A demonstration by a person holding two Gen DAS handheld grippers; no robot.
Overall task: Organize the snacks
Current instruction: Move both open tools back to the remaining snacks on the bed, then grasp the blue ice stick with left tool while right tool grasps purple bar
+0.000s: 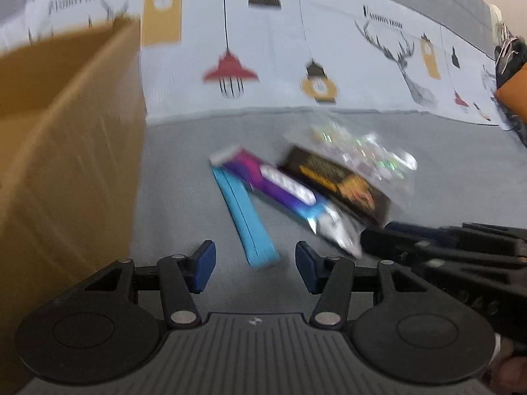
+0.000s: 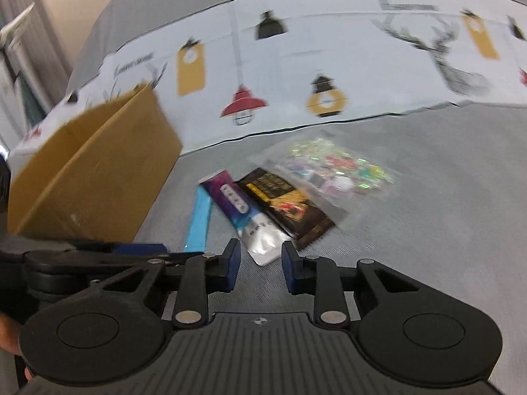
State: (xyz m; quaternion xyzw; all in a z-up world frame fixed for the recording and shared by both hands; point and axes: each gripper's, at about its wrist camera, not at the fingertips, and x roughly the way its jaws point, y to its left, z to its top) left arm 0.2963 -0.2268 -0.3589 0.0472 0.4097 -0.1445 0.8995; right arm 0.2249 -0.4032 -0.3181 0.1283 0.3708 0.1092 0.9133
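Several snacks lie together on grey fabric: a light blue stick pack (image 1: 245, 215) (image 2: 198, 219), a purple and silver wrapper (image 1: 280, 191) (image 2: 243, 212), a black and gold packet (image 1: 339, 184) (image 2: 290, 207) and a clear bag of coloured candies (image 1: 359, 154) (image 2: 336, 168). My left gripper (image 1: 255, 265) is open and empty, just short of the blue stick's near end. My right gripper (image 2: 260, 263) is open and empty, at the silver end of the purple wrapper. Each gripper shows at the edge of the other's view. Both views are blurred.
An open brown cardboard box (image 1: 66, 138) (image 2: 95, 177) stands to the left of the snacks. A white cloth printed with lamps and a deer (image 1: 263, 59) (image 2: 296, 75) lies behind them. Dark and orange items (image 1: 510, 75) sit at the far right.
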